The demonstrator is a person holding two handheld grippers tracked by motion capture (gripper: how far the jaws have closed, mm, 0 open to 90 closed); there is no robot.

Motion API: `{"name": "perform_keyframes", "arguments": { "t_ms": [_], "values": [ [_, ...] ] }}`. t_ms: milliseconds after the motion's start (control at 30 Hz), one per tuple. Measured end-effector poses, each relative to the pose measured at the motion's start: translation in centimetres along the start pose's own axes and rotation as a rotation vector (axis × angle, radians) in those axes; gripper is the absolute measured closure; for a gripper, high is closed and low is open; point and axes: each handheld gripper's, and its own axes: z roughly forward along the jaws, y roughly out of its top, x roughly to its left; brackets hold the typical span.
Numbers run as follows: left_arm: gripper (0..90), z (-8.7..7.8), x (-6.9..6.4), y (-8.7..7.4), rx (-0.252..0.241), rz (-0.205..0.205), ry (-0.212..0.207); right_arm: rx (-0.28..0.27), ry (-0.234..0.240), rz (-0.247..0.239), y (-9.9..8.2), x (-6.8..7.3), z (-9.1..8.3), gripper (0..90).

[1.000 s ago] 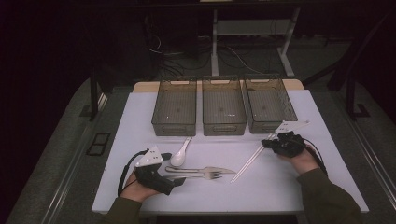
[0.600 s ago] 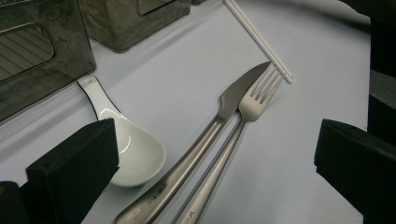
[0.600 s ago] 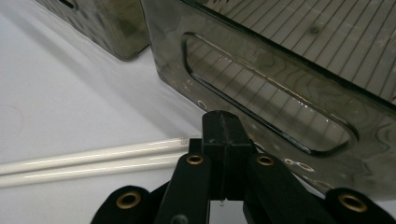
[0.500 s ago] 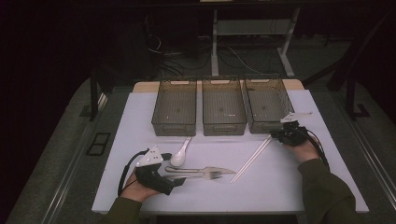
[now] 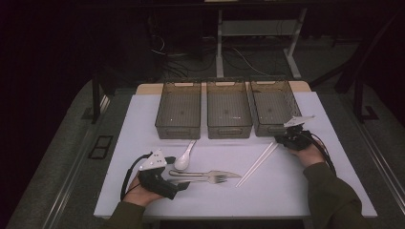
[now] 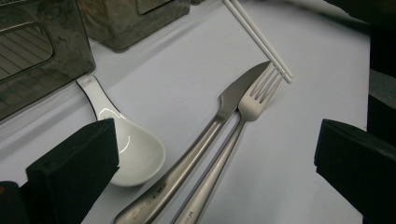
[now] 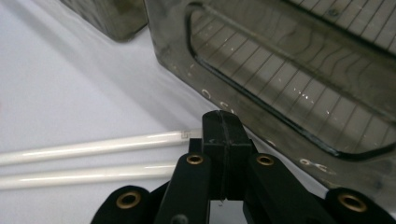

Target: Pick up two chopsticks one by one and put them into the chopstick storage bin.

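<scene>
My right fingers (image 7: 223, 140) are pressed together at the upper ends of the white chopsticks (image 5: 258, 163), right of centre on the tabletop (image 5: 296, 191). They look thin, stiff and slippery; I'd pinch both near that end. My left fingers (image 6: 210, 158) stand apart.

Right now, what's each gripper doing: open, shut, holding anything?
Left gripper: open, holding nothing, jaws either side of the knife and fork.
Right gripper: shut, at the chopsticks' end; grip cannot be told.

You have bare table (image 5: 296, 191) along the near edge and at the near right corner. Three bins (image 5: 229, 112) wall off the far edge; spoon (image 5: 184, 160), knife (image 5: 203, 173), fork (image 5: 210, 180) and chopsticks (image 5: 257, 163) clutter the middle.
</scene>
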Motion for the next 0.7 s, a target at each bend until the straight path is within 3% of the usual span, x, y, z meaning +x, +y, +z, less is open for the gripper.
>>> {"name": "perform_keyframes", "arguments": {
  "t_ms": [700],
  "values": [
    [0.0,0.0,-0.1,0.0,0.001,0.003,-0.002,0.038,-0.011,0.004,-1.6,-0.5,-1.8,89.7]
  ]
}}
